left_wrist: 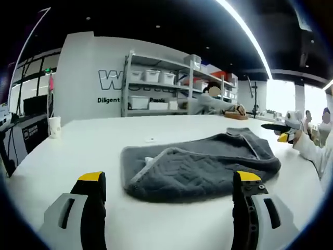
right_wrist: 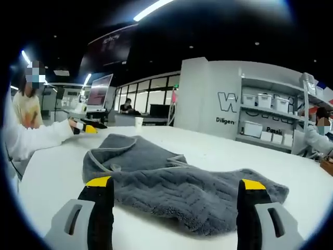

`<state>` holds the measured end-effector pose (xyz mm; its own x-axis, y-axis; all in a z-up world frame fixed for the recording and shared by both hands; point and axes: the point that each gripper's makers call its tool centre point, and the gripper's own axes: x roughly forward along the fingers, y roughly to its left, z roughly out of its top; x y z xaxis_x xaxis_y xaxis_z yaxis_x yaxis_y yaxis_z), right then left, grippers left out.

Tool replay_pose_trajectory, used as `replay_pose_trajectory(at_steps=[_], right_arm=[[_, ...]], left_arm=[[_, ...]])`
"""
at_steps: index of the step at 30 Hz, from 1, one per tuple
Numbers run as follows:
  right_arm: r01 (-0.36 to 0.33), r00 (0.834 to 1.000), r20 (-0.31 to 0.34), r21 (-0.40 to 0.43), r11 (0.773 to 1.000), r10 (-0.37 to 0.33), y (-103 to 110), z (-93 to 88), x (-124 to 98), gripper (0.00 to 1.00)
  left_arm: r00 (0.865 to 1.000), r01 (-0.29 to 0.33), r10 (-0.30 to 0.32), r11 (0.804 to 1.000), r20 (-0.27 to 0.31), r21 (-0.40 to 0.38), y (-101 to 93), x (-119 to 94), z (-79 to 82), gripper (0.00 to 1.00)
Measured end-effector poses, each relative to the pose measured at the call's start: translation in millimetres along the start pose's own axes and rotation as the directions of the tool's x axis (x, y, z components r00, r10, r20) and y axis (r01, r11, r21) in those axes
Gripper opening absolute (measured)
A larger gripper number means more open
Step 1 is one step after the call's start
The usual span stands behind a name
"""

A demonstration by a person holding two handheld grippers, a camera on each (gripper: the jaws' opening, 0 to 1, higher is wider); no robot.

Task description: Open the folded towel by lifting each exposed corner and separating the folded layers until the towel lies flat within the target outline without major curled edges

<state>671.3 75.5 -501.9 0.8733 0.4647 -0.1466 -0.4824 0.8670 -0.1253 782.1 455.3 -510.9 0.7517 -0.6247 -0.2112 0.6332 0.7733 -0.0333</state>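
White table (left_wrist: 78, 140). In the left gripper view a paper cup (left_wrist: 54, 126) stands near the table's far edge at 10 o'clock, well apart from the towel. A small white scrap (left_wrist: 150, 139) lies on the surface just beyond the towel at 11 o'clock. Metal shelving (left_wrist: 156, 83) with white bins stands against the back wall at 12 o'clock; a seated person (left_wrist: 216, 101) leans at the table's far end at 1 o'clock. At 3 o'clock a sleeve and the right gripper (left_wrist: 283, 133) reach in, tips yellow and black, near the towel's far corner but not touching it.

Nothing lies between either pair of jaws and the towel.

Grey towel (left_wrist: 200, 164) (right_wrist: 171, 182): centre of the table, folded and rumpled, zigzag-textured pile, paler hem band. One flap is turned over along the near-left side in the left gripper view, hem exposed.

Left gripper (left_wrist: 169, 190): jaws spread wide, holding nothing, short of the towel's near edge. Its tips show in the right gripper view at 9 o'clock (right_wrist: 89, 127).

Right gripper (right_wrist: 177, 195): jaws spread wide, empty, framing the towel's near edge.
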Motion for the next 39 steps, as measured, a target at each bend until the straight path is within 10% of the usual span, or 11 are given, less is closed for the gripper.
replay_pose_trajectory(at_steps=[12,24,32,39], right_arm=[[-0.023,1.000,0.002,-0.001,1.000,0.023,8,2.4,0,0.99],[-0.008,1.000,-0.005,0.035,0.999,0.008,2,-1.2,0,0.95],[-0.015,1.000,-0.008,0.033,0.999,0.015,4,-1.8,0,0.94],[-0.022,1.000,-0.006,0.027,0.999,0.022,6,-0.2,1,0.93]], left_arm=[[0.949,0.238,-0.184,0.951,-0.256,0.196,-8.3,54,32.9,0.98],[0.842,0.369,-0.175,0.877,-0.510,0.307,-13.1,102,17.9,0.78],[0.747,0.484,-0.220,0.827,-0.628,0.286,-24.4,122,-0.2,0.70],[0.721,0.512,-0.254,0.823,-0.645,0.248,-28.3,129,-7.6,0.60]])
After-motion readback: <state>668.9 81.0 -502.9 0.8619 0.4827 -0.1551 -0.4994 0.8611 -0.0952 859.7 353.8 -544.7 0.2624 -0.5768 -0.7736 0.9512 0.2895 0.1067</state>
